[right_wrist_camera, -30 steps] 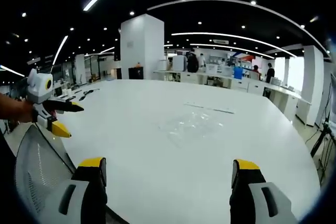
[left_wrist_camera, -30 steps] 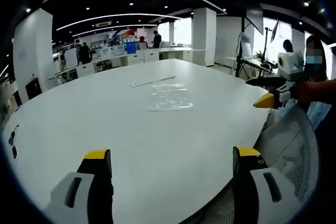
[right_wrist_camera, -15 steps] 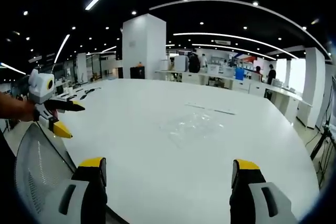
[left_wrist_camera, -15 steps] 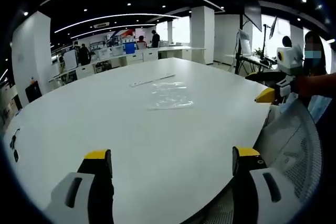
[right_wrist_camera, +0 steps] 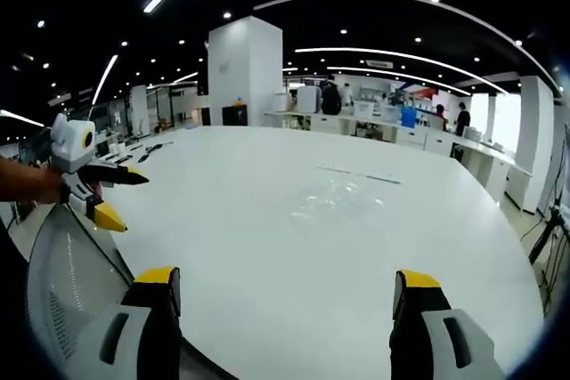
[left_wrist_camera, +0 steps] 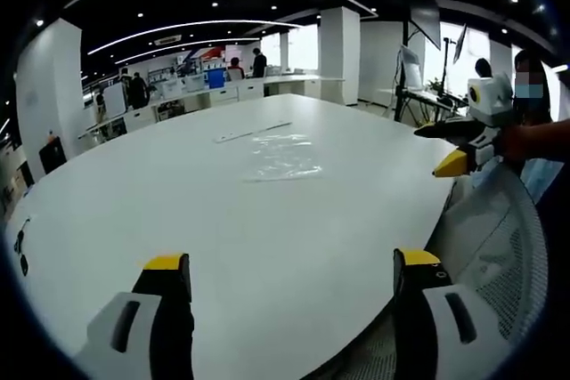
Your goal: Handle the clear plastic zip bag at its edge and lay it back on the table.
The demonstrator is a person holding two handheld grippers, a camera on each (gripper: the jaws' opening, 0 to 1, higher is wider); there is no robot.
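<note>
Your bag (left_wrist_camera: 283, 158) lies flat near the middle of the table (left_wrist_camera: 223, 220), well apart from both hand-held grippers. Its long axis runs away from you toward the thin strip (left_wrist_camera: 252, 133) beyond it. Your left hand-held gripper (left_wrist_camera: 294, 264) and right hand-held gripper (right_wrist_camera: 280, 278) both have jaws spread wide, holding nothing.
</note>
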